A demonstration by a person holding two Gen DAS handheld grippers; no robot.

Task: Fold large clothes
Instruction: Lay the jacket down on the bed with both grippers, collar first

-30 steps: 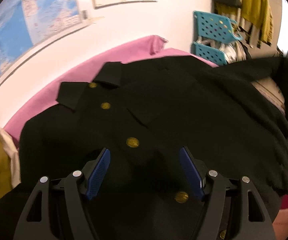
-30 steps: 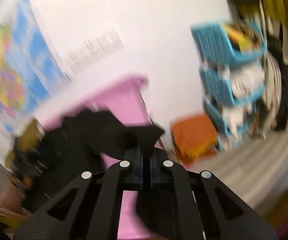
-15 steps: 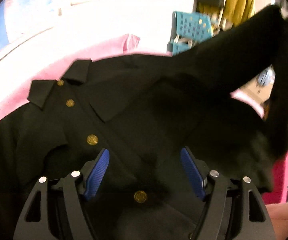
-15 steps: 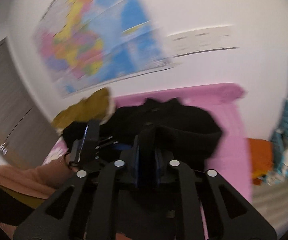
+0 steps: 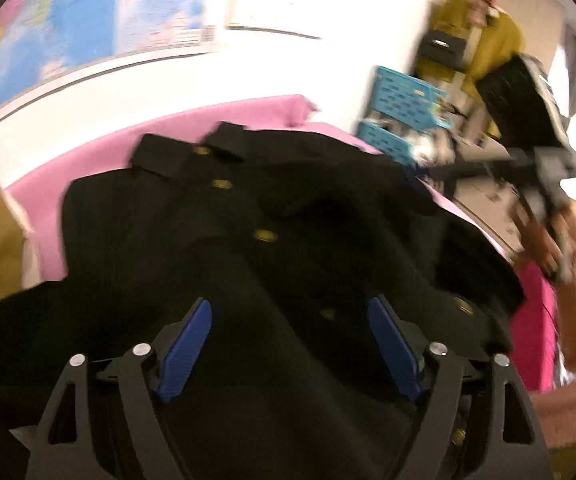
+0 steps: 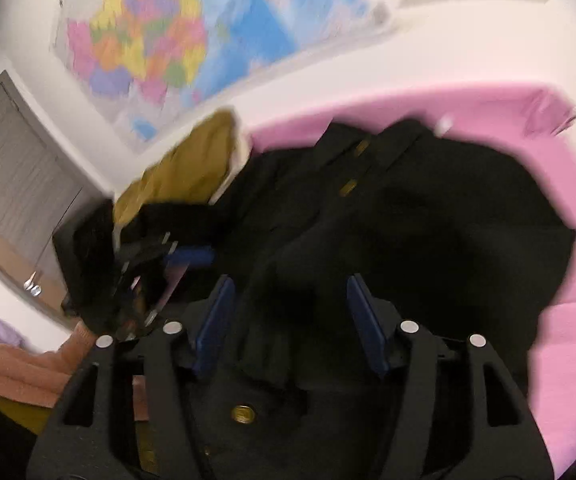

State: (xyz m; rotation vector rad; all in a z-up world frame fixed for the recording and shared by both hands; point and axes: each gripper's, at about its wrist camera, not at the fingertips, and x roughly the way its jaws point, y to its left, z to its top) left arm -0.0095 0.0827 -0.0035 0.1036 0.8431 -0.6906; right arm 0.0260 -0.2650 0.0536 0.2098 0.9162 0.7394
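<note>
The black coat is lying spread on the pink bed, collar toward the wall. The left tongs are hovering wide over it, gripping nothing. The right tongs, having just been opening, are standing wide above the cloth, pads clear.

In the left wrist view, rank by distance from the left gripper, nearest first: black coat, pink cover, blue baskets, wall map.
1. Black coat, directly under the left gripper.
2. Pink cover, beyond the collar.
3. Blue baskets, upper right, past the bed.
4. Wall map, upper left, about as far; too close to call.
</note>
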